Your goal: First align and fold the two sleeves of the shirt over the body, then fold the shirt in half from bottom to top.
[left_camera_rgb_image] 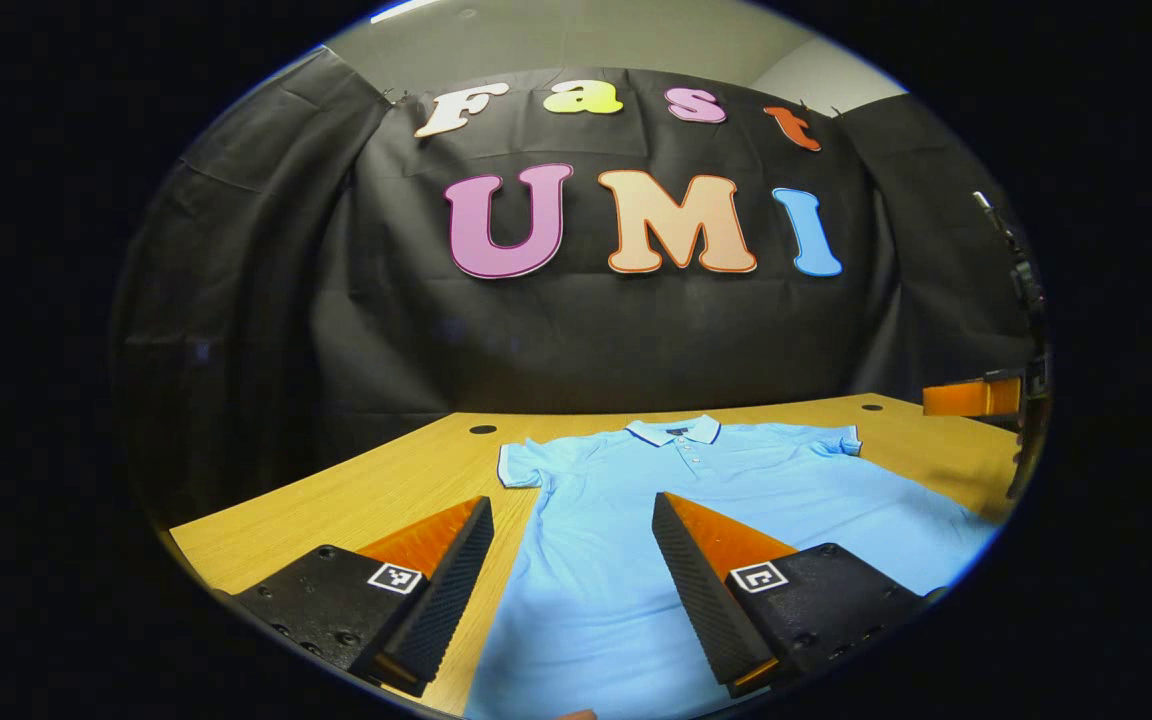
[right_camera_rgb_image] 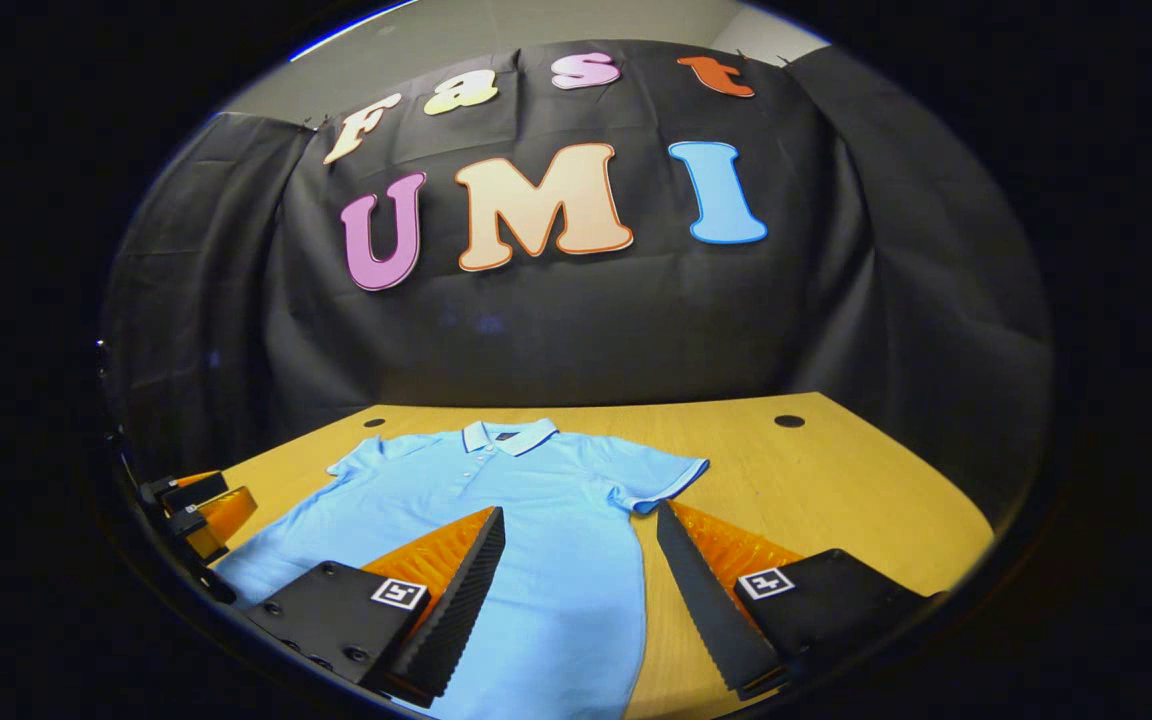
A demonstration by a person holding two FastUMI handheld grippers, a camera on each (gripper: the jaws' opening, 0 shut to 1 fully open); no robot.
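You're hovering both grippers, left [left_camera_rgb_image: 571, 560] and right [right_camera_rgb_image: 581, 570], jaws wide, empty, over flat shirt [left_camera_rgb_image: 696, 500]; grabbing sleeves unevenly risks skewed fold.

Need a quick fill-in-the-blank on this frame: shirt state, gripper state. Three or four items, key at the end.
1. The light blue polo shirt lies flat on the wooden table with both sleeves still ____.
2. The left gripper has its jaws ____ above the shirt, holding nothing.
3. The right gripper is ____ too, above the shirt's body near one sleeve.
4. The shirt's collar points toward the booth's ____.

Missing words: unfolded; open; open; wall
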